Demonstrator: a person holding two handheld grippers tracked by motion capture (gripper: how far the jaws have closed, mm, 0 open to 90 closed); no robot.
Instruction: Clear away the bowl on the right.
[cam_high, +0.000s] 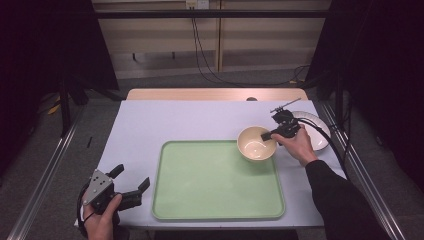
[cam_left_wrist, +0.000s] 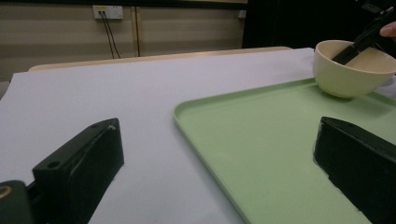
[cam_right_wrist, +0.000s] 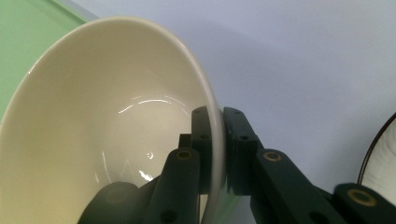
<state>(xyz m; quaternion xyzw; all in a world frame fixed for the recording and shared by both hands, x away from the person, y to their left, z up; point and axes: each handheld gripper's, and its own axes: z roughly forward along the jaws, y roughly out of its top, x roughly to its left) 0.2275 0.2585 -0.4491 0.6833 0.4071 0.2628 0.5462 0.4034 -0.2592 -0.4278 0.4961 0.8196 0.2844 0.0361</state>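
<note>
Bowl (cam_high: 256, 143) sits right of centre in the high view, at the upper right corner of the green tray (cam_high: 210, 200), mouth facing up. It's round, so no real long axis; its axis runs straight up, maybe tipped a touch toward the gripped side, can't be sure. In the right gripper view the bowl (cam_right_wrist: 107, 121) takes up the left and middle of the frame, inside pale and glossy, looks empty.

Right hand-held gripper (cam_high: 270, 134) has the rim on the bowl's right side: one jaw inside the wall, one outside, closed onto it w/ the thin wall between them. Right gripper view shows that pinch near bottom centre (cam_right_wrist: 215, 149). The hand (cam_high: 300, 145) comes in from the lower right.

Just beyond it, near the right edge of the bench (cam_high: 150, 120), lies a white plate (cam_high: 316, 131), close to the bowl but not touching, as far as I can tell.

Left hand-held gripper (cam_high: 132, 179) rests at lower left, off the tray's left edge, jaws wide apart, holding nothing. Left gripper view: bowl (cam_left_wrist: 352, 67) in the upper right, tray (cam_left_wrist: 261, 140) running under it.

Risks, my guess: rim pinch on one side only, so a lift could let the bowl swing or slip out, smooth glaze and all. Bowl's base may be on the tray lip, so setting it down there could leave it rocking. Swinging right could knock the plate.
</note>
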